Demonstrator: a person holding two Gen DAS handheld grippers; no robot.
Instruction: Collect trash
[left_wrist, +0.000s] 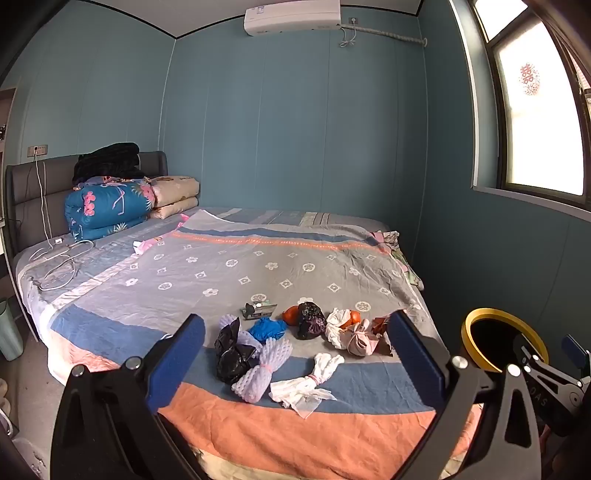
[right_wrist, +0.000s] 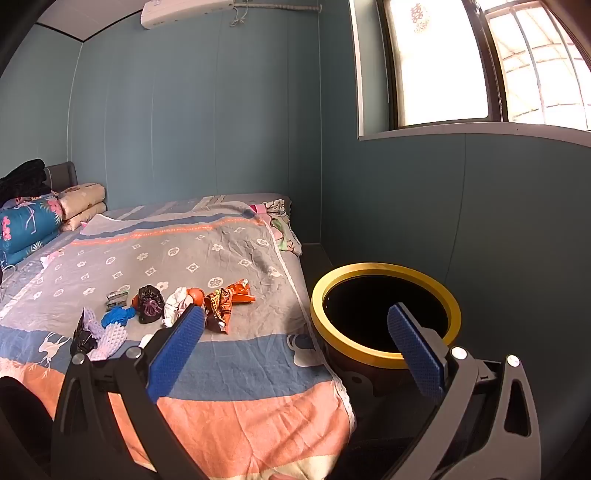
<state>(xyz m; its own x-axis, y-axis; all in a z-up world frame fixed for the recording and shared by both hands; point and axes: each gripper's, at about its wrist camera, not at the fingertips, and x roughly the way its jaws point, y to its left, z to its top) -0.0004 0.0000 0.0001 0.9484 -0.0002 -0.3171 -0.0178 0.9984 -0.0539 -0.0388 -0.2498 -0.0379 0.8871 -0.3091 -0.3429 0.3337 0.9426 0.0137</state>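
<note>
Trash lies in a cluster on the bedspread (left_wrist: 221, 266): a black plastic bag (left_wrist: 231, 354), lavender foam netting (left_wrist: 262, 365), a blue glove (left_wrist: 267, 328), a white knotted cloth (left_wrist: 306, 387), a dark patterned bag (left_wrist: 311, 320), an orange fruit (left_wrist: 291, 315) and a pink bundle (left_wrist: 360, 339). An orange snack wrapper (right_wrist: 221, 302) lies nearest the bed's right edge. A black bin with a yellow rim (right_wrist: 384, 358) stands on the floor beside the bed. My left gripper (left_wrist: 295, 319) hovers open before the cluster. My right gripper (right_wrist: 295, 312) is open and empty between bed and bin.
Folded quilts (left_wrist: 110, 206) and dark clothing are stacked at the headboard. White charging cables (left_wrist: 59, 266) trail over the far left of the bed. Crumpled fabric (right_wrist: 280, 225) lies at the bed's far right corner. A blue wall and window (right_wrist: 443, 62) close off the right side.
</note>
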